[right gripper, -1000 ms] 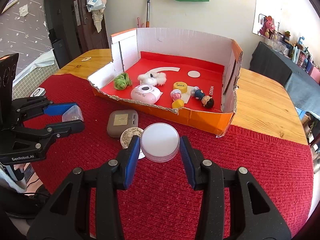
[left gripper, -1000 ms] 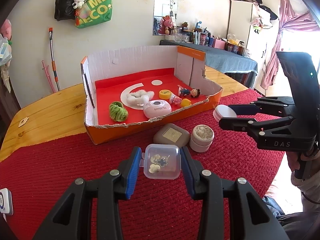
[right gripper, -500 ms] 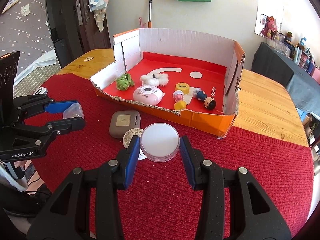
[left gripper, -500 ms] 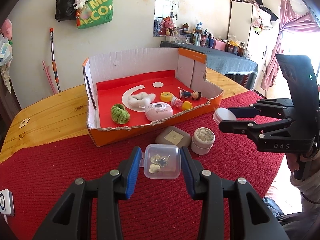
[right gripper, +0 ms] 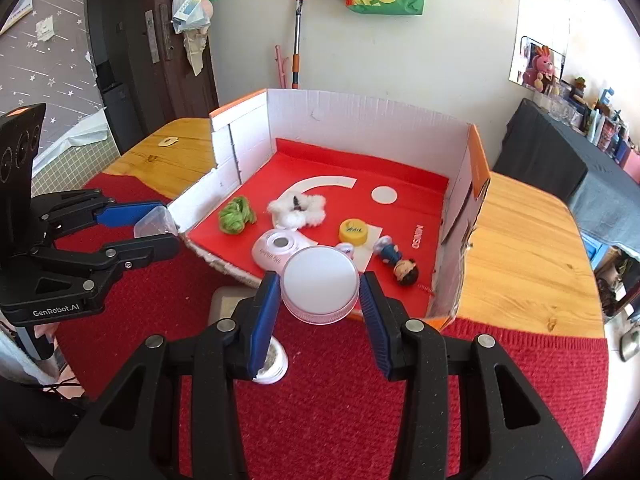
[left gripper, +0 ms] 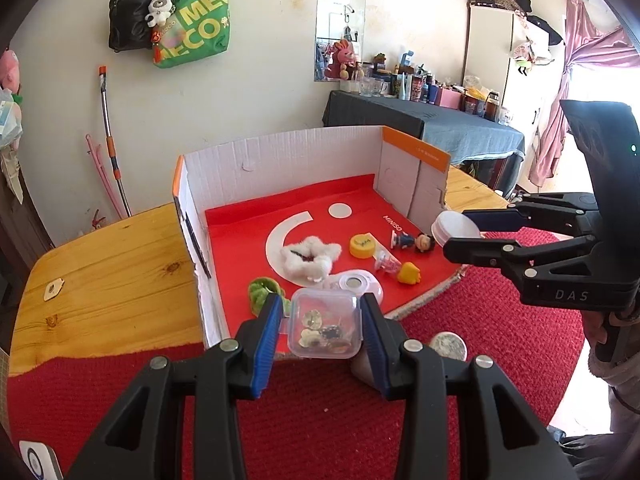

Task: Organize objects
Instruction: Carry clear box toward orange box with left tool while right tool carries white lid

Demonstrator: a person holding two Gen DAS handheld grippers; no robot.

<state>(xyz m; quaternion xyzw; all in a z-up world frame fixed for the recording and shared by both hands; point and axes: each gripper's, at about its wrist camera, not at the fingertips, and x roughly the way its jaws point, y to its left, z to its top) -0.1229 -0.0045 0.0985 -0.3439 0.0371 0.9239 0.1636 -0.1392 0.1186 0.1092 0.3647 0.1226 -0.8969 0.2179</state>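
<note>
My left gripper (left gripper: 322, 326) is shut on a small clear plastic box (left gripper: 325, 329) with trinkets inside, held in the air at the front edge of the cardboard box (left gripper: 280, 160). My right gripper (right gripper: 319, 286) is shut on a round white-lidded jar (right gripper: 320, 283), held above the same box's front wall (right gripper: 216, 262). Each gripper shows in the other's view: the right gripper (left gripper: 460, 232) at the right, the left gripper (right gripper: 156, 226) at the left. A round open jar (left gripper: 449, 346) and a grey-brown case (right gripper: 224, 298) sit on the red mat, partly hidden.
On the box's red floor lie a green yarn ball (right gripper: 236, 220), a white fluffy toy (right gripper: 298, 208), a pink-white round device (right gripper: 278, 250), a yellow cap (right gripper: 353, 231) and a small doll (right gripper: 400, 262). Around it run the red mat (right gripper: 320, 420) and wooden tabletop (right gripper: 528, 248).
Both grippers have risen and moved forward toward the cardboard box with their loads still held; the jar and case on the mat have slipped under the fingers.
</note>
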